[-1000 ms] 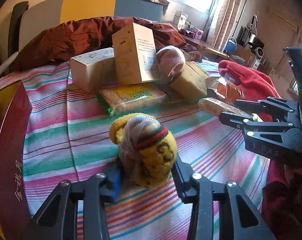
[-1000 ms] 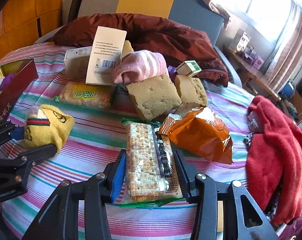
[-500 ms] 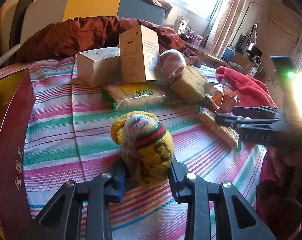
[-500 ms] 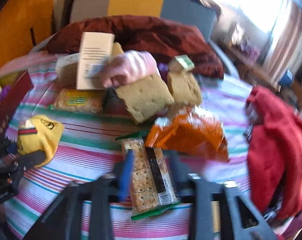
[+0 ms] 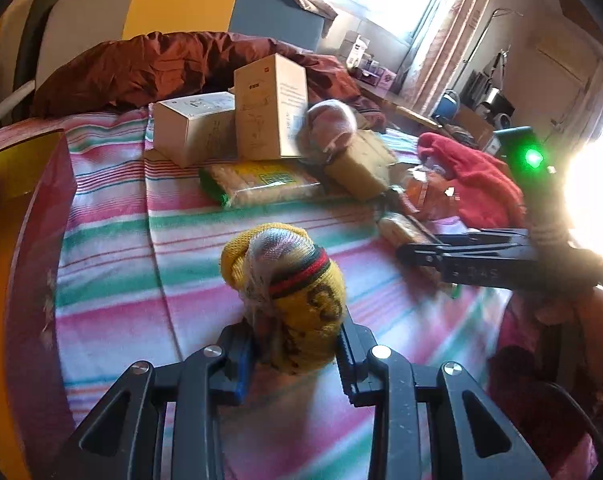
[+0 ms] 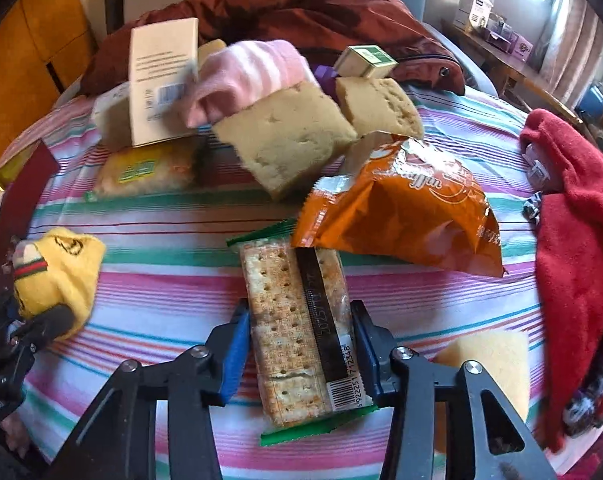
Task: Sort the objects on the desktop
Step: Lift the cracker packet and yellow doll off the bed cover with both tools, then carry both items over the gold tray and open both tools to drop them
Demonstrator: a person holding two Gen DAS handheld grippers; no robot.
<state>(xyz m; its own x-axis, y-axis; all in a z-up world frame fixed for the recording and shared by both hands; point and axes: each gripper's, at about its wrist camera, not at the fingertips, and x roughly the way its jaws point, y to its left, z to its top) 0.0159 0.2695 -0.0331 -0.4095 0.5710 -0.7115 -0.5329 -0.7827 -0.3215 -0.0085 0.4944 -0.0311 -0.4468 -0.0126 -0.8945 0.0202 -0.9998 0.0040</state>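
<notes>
My left gripper is shut on a rolled yellow sock with a red and green band, held just above the striped cloth. The sock also shows at the left of the right wrist view. My right gripper is shut on a clear pack of crackers with green ends, lifted slightly off the cloth. From the left wrist view the right gripper's fingers show side-on at the right.
A dark red box with a gold inside stands at the left. Two cardboard boxes, a pink sock, sponge blocks, a biscuit pack, an orange snack bag and red cloth crowd the far side.
Both grippers have closed on their objects and risen a little. The cracker pack has shifted back from under the orange bag. The sock sits higher between the left fingers.
</notes>
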